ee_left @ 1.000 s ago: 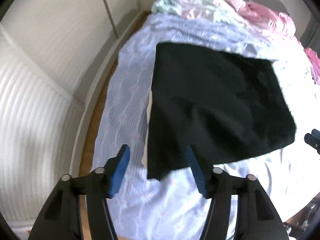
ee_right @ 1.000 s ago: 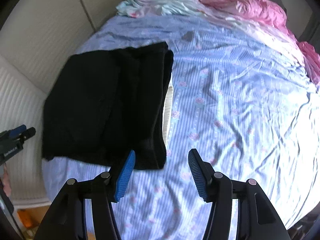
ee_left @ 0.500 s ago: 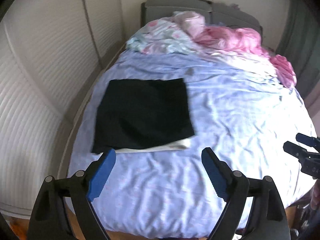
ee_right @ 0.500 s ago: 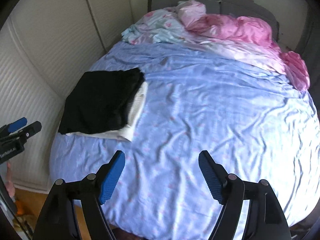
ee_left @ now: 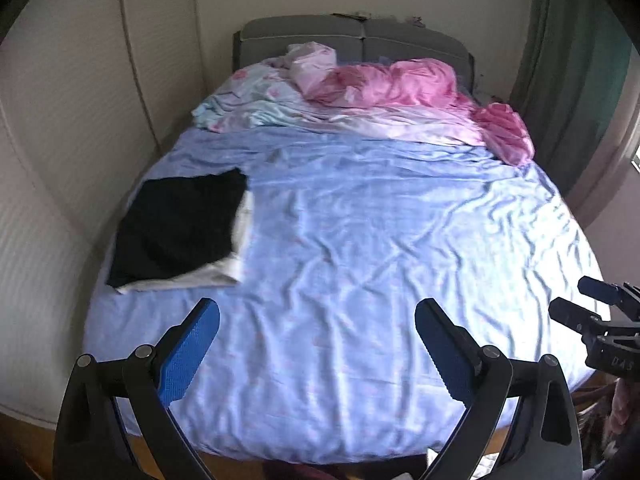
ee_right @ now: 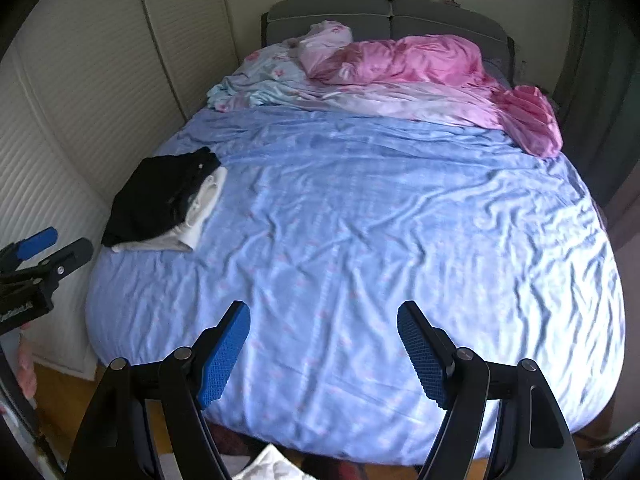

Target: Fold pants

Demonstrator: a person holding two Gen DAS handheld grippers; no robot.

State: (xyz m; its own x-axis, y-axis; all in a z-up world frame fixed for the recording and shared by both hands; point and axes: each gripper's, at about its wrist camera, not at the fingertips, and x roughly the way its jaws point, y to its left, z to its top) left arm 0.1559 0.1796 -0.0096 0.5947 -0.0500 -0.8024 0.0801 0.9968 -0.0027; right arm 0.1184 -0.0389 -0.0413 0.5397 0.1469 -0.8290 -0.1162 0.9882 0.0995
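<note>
Left gripper point(ee_left: 317, 316) wide open, empty, above blue sheet point(ee_left: 360, 260). Right gripper point(ee_right: 323, 320) likewise. Folded black pants point(ee_left: 180, 220) lie mid-left on a white garment point(ee_left: 240, 236).

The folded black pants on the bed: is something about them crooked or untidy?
Only slightly. The black pants lie folded on a white garment near the bed's left edge, offset from it, so white shows along the right and front edges. Both grippers are open and clear of them.

Bed point(ee_left: 360, 280) with grey headboard point(ee_left: 352, 36), beside a ribbed white wall point(ee_right: 80, 128). Green curtain point(ee_left: 568, 60) at right; wooden floor point(ee_right: 68, 400) below.
</note>
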